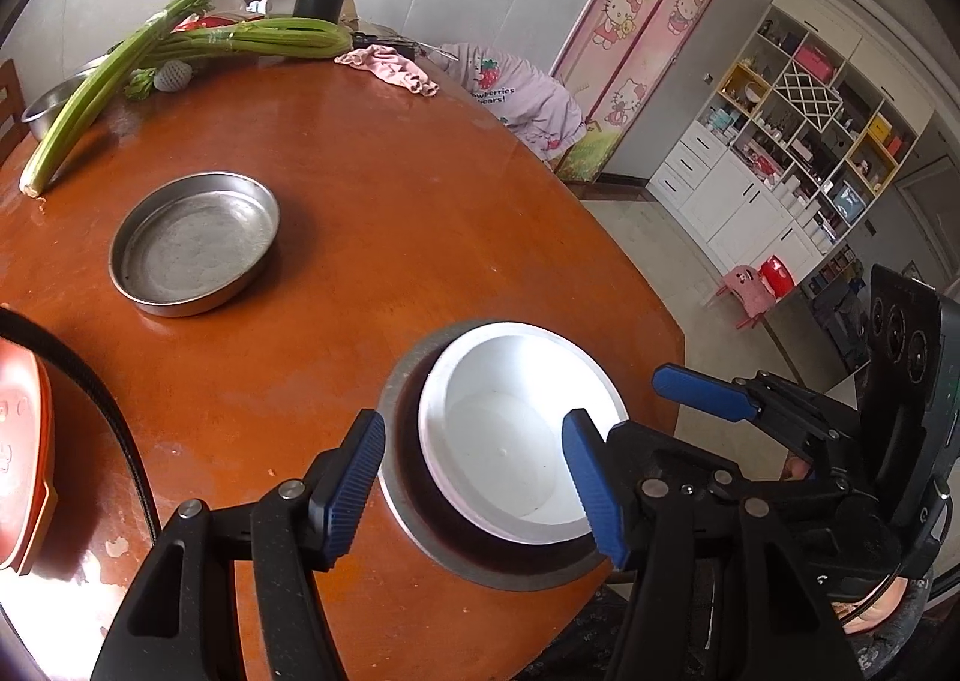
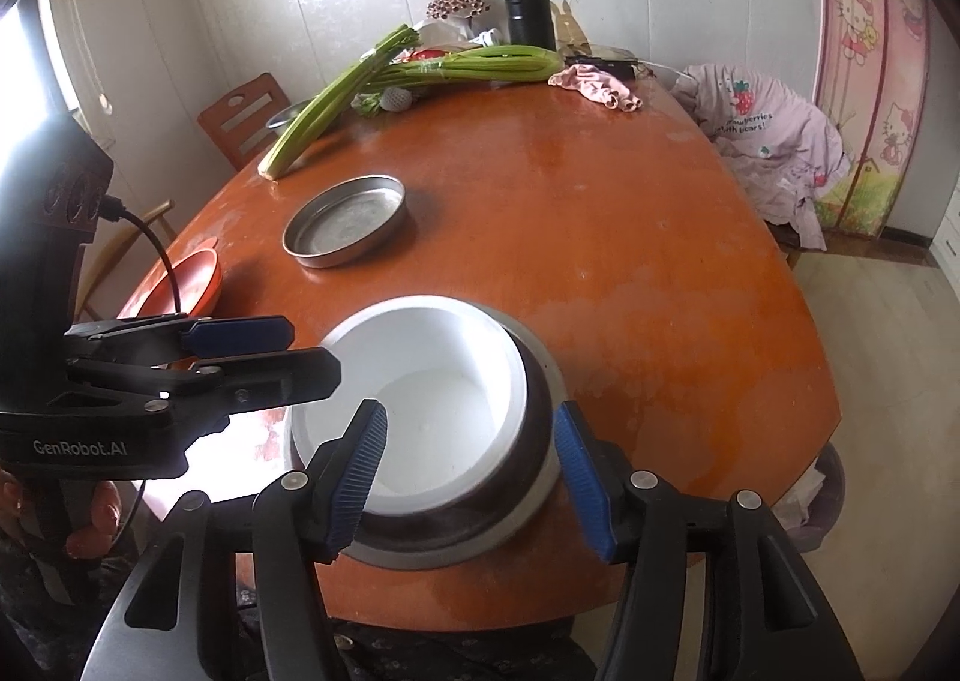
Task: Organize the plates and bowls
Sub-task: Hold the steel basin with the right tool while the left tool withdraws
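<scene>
I am seeing the white bowl (image 2: 432, 399) already nested in the steel plate (image 2: 543, 477) at the near table edge. My right gripper (image 2: 474, 477) is released, straddling both; my left gripper (image 1: 474, 492) is hanging open, empty. The round steel pan (image 2: 347, 228) and orange plate (image 2: 189, 285) farther left are still waiting.

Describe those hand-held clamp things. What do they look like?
Both are black plastic with silver rivets and ribbed blue pads. The left gripper has a pistol-style handle printed "GenRobot.AI", a block with round lenses on top and a black cable. The right gripper carries the same lens block.
</scene>
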The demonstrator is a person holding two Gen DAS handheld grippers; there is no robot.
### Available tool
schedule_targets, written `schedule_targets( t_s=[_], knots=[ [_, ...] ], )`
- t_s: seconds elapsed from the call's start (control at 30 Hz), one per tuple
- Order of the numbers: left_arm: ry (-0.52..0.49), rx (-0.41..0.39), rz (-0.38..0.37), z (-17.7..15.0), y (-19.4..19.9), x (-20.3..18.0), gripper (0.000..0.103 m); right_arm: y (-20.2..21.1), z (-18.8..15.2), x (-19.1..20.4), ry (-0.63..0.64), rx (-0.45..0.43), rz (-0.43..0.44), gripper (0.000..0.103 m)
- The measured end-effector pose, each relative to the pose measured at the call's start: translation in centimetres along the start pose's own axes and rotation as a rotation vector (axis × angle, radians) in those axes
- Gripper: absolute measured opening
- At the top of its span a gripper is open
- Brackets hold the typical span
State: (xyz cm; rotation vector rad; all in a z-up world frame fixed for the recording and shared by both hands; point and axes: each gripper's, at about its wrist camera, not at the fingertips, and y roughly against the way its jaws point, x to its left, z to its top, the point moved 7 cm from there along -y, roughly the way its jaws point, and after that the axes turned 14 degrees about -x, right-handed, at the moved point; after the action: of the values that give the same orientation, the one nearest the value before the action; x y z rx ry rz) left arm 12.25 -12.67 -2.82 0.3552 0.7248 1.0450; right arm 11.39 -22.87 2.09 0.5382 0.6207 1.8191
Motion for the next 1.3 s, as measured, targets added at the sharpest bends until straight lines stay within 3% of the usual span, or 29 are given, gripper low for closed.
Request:
schedule_targets(
  t_s=[0.23, 0.97, 1.3],
  knots=[
    [0.036, -0.027, 0.033, 0.6, 1.4, 2.5, 0.062, -0.5, 1.3, 2.0, 0.033, -0.020, 0.004, 0.066],
    [0.121, -0.087, 0.172, 1.2, 6.2, 11.5, 0.062, -4.7, 3.8, 10.4, 0.109, -0.008, 0.082, 0.066],
    [0.139, -0.096, 0.229, 3.7, 7.2, 15.6, 0.062, -8.5, 5.8, 12.5, 0.047, 0.026, 0.100, 0.066]
  ],
)
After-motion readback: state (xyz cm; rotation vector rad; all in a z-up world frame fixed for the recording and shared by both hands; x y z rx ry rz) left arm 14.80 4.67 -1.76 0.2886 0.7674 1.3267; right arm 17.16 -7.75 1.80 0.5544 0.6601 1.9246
